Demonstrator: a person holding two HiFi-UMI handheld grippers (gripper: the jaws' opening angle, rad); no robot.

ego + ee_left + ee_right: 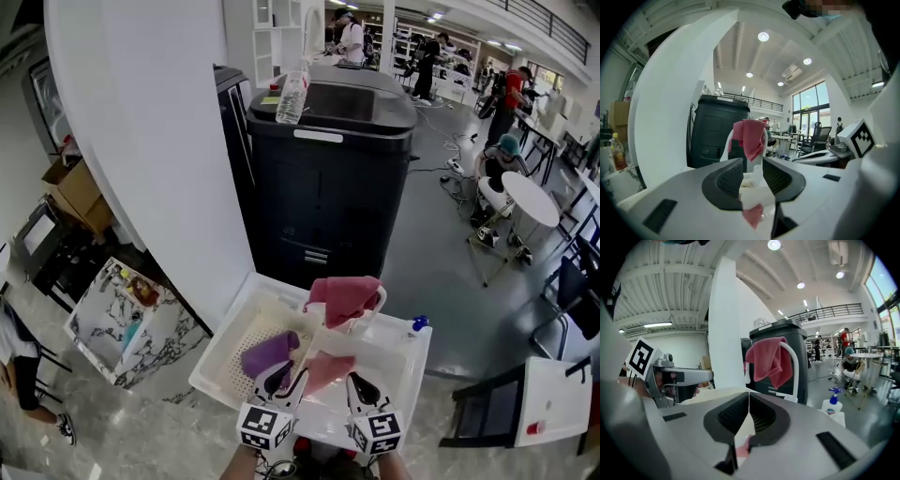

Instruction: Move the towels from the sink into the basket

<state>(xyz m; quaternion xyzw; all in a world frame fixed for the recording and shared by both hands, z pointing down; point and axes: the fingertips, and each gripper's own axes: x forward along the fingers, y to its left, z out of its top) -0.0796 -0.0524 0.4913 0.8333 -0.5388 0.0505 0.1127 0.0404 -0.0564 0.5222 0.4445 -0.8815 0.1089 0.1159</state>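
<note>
While both grippers are held low over the near edge of the white sink point(398, 361), only one of them stands open. The left gripper point(284, 377) point(752, 171) has its jaws apart with a clear gap. Nothing is gripped between its pads, and only the white surface and the faucet point(725, 143) show through the gap. The right gripper point(359, 382) point(748, 411) has its jaws fully together, the pads meeting along a thin line. A speck of pink shows beneath them in the right gripper view. It appears to be cloth lying below rather than cloth pinched, though the view there is too tight to be sure.

Towels observed:
- A purple towel point(269, 352) lies bunched in the perforated basket point(230, 361), which sits to the left of the basin, just ahead of the left gripper.
- A pink towel point(330, 367) lies in the sink, between the two grippers.
- A red towel point(344, 295) point(749, 136) point(768, 359) hangs draped over the arch of the faucet at the far rim.

Other items: a soap bottle point(419, 324) point(833, 404) with a blue top stands on the sink's far right corner. A black bin point(328, 178) stands behind the sink, with a plastic bottle point(292, 94) on its lid.
</note>
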